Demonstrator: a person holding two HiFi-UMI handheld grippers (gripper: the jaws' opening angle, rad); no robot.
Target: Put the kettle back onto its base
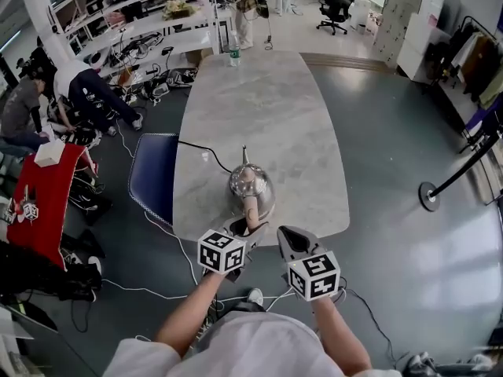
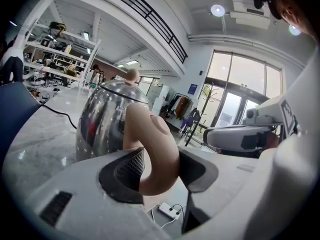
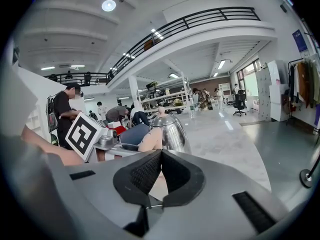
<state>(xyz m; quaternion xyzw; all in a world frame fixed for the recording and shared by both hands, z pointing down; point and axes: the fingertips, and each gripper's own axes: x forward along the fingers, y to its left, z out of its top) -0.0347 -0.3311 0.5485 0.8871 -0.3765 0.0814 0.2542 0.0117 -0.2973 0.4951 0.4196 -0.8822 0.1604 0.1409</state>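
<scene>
Two grippers sit at the near edge of the table (image 1: 259, 100). The left gripper (image 1: 240, 229) straddles the tan handle (image 2: 156, 144) of the kettle (image 1: 251, 187) with its jaws wide. The handle rests against one pad with a gap to the other, so nothing is clamped, probably because the kettle stands by itself. The right gripper (image 3: 160, 156), just right of it, is closed and empty. A cord (image 1: 206, 149) runs left from the kettle; its base is hidden beneath, so seating looks done but unconfirmed.

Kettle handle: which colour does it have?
The handle is pale peach-beige, unlike the shiny silver kettle body. The left gripper view shows it best.
</scene>
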